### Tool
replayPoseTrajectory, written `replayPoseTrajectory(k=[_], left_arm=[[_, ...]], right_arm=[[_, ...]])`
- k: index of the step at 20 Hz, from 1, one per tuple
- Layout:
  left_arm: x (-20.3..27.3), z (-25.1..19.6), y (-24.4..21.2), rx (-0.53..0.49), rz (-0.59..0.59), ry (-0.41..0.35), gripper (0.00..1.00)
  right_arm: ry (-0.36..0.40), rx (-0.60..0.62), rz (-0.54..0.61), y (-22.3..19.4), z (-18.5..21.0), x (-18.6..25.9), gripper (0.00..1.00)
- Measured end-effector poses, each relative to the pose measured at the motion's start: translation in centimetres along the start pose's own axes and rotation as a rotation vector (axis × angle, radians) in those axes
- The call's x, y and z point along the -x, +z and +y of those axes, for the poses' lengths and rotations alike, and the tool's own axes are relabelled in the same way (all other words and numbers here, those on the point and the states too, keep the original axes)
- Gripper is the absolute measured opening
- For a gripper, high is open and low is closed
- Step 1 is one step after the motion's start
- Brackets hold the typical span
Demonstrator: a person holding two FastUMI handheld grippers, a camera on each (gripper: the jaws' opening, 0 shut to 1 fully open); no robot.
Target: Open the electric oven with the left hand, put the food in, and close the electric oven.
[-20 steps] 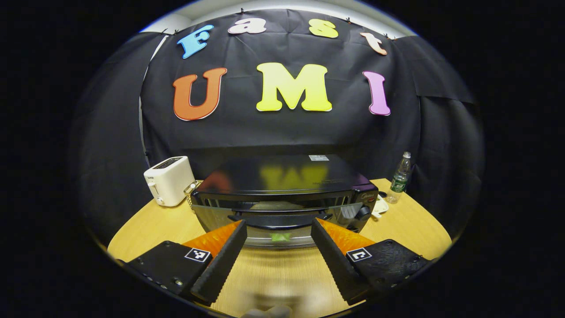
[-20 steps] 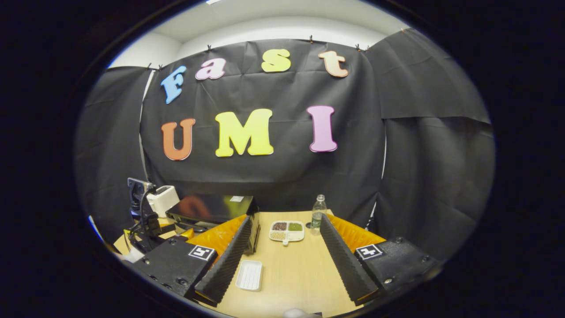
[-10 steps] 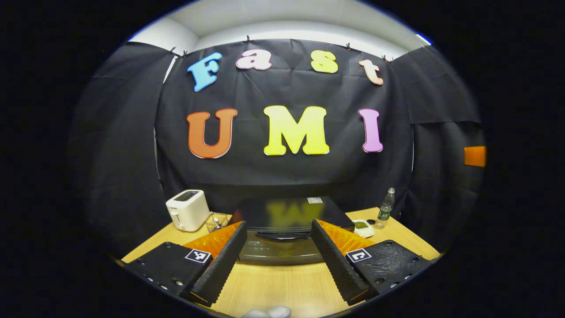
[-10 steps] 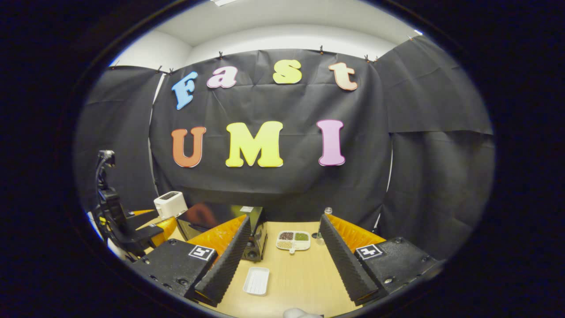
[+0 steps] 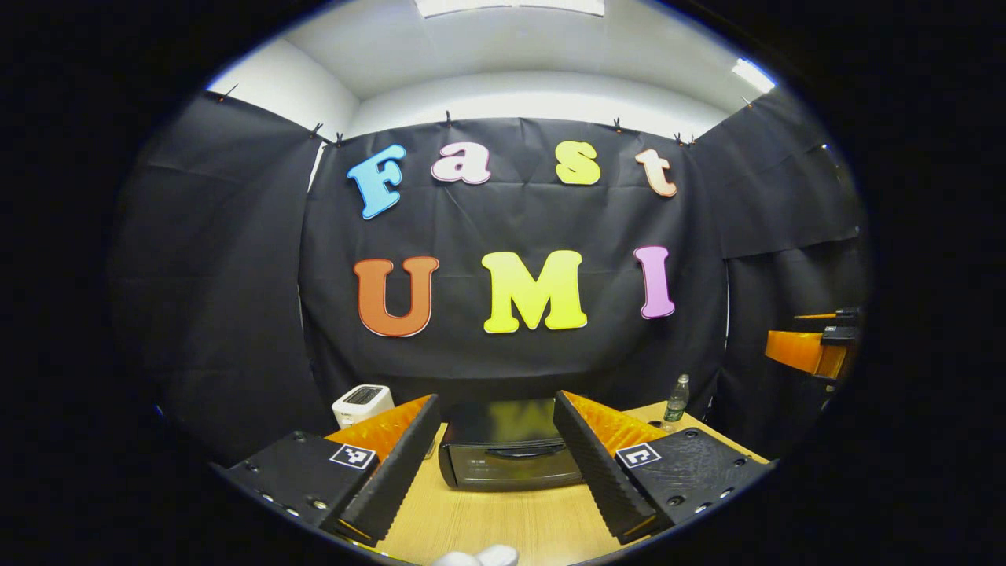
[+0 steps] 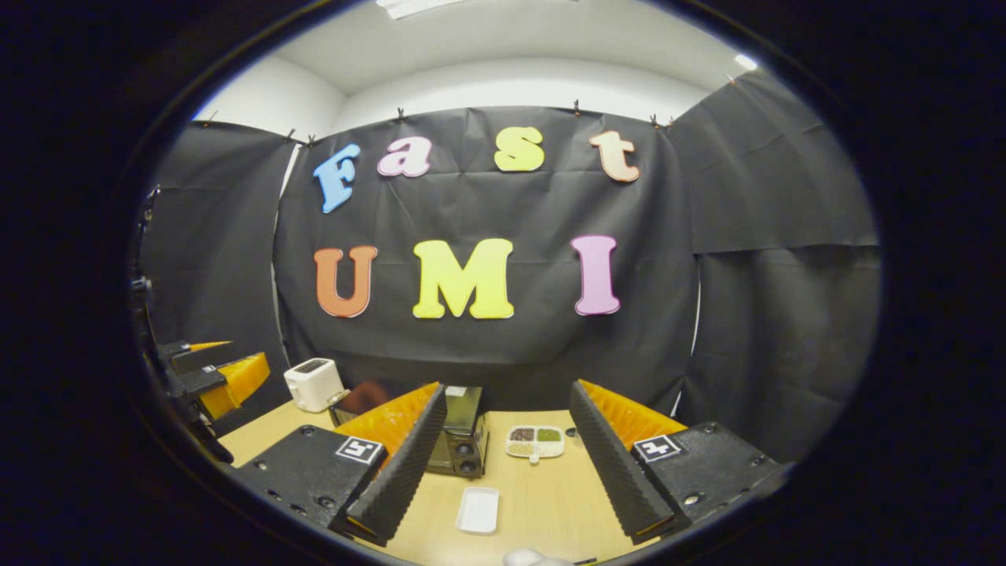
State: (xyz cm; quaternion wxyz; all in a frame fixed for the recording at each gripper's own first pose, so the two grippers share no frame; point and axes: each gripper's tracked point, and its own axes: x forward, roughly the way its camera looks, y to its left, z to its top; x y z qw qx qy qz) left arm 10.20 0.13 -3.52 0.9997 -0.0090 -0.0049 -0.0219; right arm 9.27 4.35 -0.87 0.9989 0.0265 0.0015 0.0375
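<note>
Oven, the black boxy electric oven (image 5: 511, 444) with glass door, stands shut on the wooden desk (image 5: 503, 527), right of the white toaster (image 5: 361, 403). My left claw (image 5: 493, 452) hangs wide open, empty, well apart; approaching crooked, I may miss its handle.

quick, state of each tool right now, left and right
Left tool: open, holding nothing, back from the closed oven.
Right tool: open, holding nothing, above the table.
</note>
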Motion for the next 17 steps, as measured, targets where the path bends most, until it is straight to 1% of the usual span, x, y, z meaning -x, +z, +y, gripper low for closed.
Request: replayPoseTrajectory(k=[3,8,12,15,16,17], left_arm=[[0.7,-0.1,1.1,0.018,-0.01,-0.016,0.95],[1.6,0.9,2.7,0.018,-0.024,-0.002,0.95],[1.9,0.9,3.1,0.03,-0.024,-0.01,0.95],[2.1,1.2,3.5,0.018,-0.027,-0.01,0.95],[2.2,1.1,3.5,0.021,-0.022,-0.016,0.95],[2.3,1.0,3.6,0.027,-0.024,-0.021,0.95]], right_arm=[[-0.012,0.01,-0.011,0.3,0.4,0.4,0.97],[-0.033,-0.015,-0.016,0.6,0.4,1.0,0.97],[-0.039,-0.01,-0.02,1.1,0.5,1.1,0.97],[-0.043,-0.003,-0.027,1.7,0.4,1.2,0.97],[-0.044,-0.003,-0.026,1.9,0.4,1.2,1.0],[-0.045,-0.003,-0.028,2.0,0.5,1.3,0.97]])
